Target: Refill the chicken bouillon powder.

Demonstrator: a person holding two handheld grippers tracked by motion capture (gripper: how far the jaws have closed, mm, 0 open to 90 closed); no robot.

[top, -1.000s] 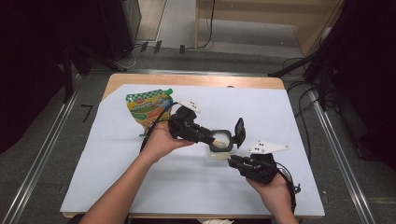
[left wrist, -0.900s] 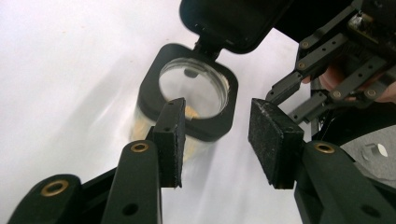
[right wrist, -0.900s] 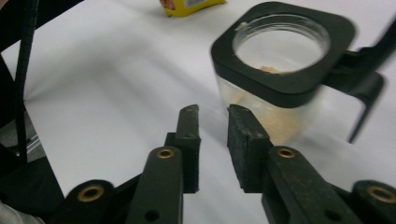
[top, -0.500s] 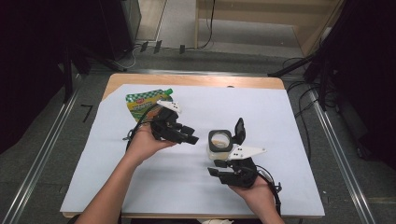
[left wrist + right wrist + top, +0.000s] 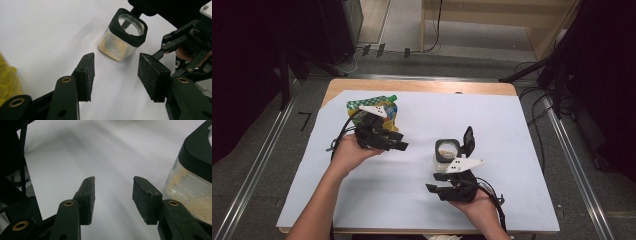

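the right claw (image 5: 433,191) sits nearest the person's edge of the counter (image 5: 522,130), held in the right hand (image 5: 479,207) and pointing left across the white sheet; its jaws stand moderately apart with nothing between them and have just been opening. in the right gripper view the pads (image 5: 146,198) frame bare white surface, and the jar (image 5: 192,182) stands just beside the right-hand pad, apart from it

a little farther in, just beyond the right claw's grey plate, the jar (image 5: 446,152) stands upright on the sheet. it is a clear, square-shouldered container with a black collar, its hinged black lid (image 5: 468,140) flipped up, and pale tan powder fills the lower part

to the left, the left claw (image 5: 402,142) rests in the left hand (image 5: 349,152), aimed right toward the jar but well apart from it. its jaws are likewise part open and empty, and have just been opening; the left gripper view shows the jar (image 5: 123,37) ahead, beyond the pads

farthest off, behind the left claw, a yellow and green pouch (image 5: 362,106) lies flat near the far left corner of the sheet
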